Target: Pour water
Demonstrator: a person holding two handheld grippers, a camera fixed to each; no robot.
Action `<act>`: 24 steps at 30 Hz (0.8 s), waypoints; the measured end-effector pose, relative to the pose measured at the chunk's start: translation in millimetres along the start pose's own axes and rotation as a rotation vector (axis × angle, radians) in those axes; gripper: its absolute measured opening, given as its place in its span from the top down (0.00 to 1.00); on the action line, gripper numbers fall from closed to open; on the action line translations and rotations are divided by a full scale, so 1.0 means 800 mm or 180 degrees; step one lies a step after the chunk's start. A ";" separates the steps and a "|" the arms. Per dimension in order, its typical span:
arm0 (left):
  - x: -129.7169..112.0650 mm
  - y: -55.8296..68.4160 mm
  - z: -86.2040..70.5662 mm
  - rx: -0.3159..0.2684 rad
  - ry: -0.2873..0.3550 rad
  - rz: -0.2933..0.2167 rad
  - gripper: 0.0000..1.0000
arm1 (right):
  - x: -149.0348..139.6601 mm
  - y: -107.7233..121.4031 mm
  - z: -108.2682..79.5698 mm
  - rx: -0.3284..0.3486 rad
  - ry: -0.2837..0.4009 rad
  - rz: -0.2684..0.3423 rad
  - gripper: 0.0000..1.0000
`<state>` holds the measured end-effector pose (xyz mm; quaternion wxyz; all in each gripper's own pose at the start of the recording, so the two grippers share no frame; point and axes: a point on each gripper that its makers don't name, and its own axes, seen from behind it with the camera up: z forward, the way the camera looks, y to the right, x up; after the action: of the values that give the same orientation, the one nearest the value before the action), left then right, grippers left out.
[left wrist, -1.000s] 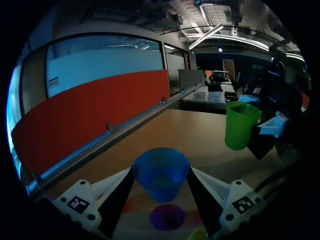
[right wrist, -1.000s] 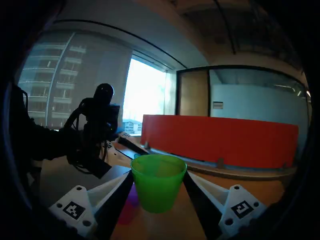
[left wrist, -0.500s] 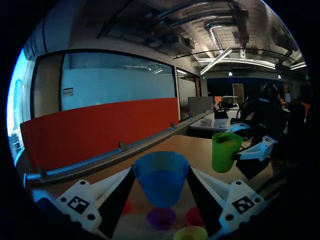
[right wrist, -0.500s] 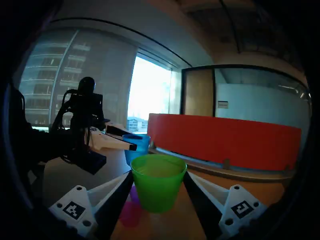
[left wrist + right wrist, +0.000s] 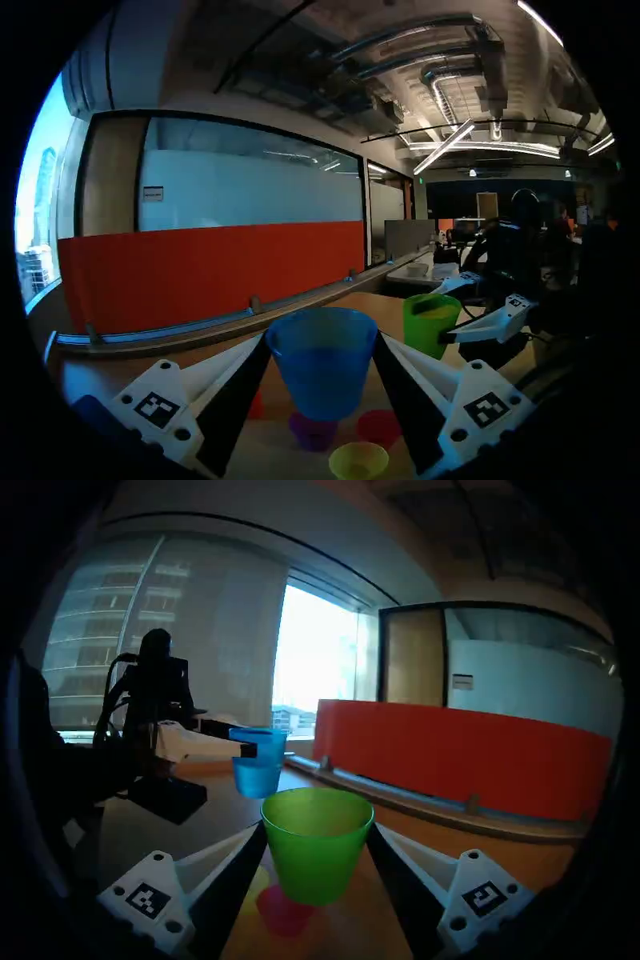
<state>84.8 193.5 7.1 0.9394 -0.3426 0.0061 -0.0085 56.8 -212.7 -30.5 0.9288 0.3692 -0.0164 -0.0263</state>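
Observation:
My left gripper (image 5: 322, 364) is shut on a blue cup (image 5: 322, 370), held upright above the wooden table (image 5: 384, 308); liquid shows through its lower half. The right gripper view shows that blue cup (image 5: 258, 772) at centre left, in the other gripper (image 5: 200, 740). My right gripper (image 5: 318, 852) is shut on a green cup (image 5: 317, 854), also upright and lifted. In the left gripper view the green cup (image 5: 429, 322) hangs to the right, a little beyond the blue one, and the two cups are apart.
Small cups stand on the table below: purple (image 5: 312, 430), pink (image 5: 378, 426) and yellow (image 5: 358, 461); a pink cup (image 5: 282, 910) and a yellow one (image 5: 254, 888) lie under the green cup. An orange partition (image 5: 216, 268) backs the table. A person's dark sleeve (image 5: 56, 776) is left.
Both cups have risen above the table, so the small cups below look smaller. The two held cups have drawn closer, the blue one coming into the right gripper view.

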 end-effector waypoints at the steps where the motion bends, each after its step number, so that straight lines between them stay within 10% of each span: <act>1: 0.000 0.000 -0.004 0.0013 0.0011 -0.0009 0.13 | 0.000 -0.003 0.001 0.0012 -0.0002 0.0003 0.09; 24: -0.012 0.001 -0.059 0.0094 -0.0086 0.0312 0.13 | -0.004 -0.056 0.024 0.0287 -0.0077 -0.0001 0.09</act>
<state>74.7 164.0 -29.7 0.9436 -0.3282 0.0101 0.0421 51.1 -258.2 -47.4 0.9110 0.4103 -0.0286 -0.0302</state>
